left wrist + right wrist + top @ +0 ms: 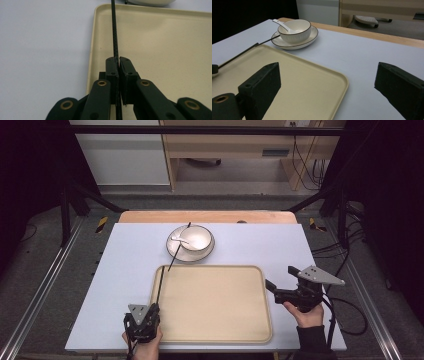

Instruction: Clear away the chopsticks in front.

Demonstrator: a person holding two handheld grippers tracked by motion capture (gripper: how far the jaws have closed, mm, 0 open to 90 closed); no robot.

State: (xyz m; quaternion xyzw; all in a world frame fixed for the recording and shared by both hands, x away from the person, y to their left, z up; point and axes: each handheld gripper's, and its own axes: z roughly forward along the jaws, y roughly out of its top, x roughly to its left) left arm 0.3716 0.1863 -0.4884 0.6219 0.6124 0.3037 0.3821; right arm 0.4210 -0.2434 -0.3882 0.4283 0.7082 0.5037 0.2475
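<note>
Left gripper view: left tongs (119, 65) clamp chopstick (114, 32), tip cropped; right tongs (332, 85) agape.

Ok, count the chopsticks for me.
2. One chopstick is clamped in the left gripper, running along the tray's left edge. The other leans on the plate, slanting towards the tray.

A lab: black frame (200, 130), floor rails (40, 285), loose cables (310, 165).
</note>
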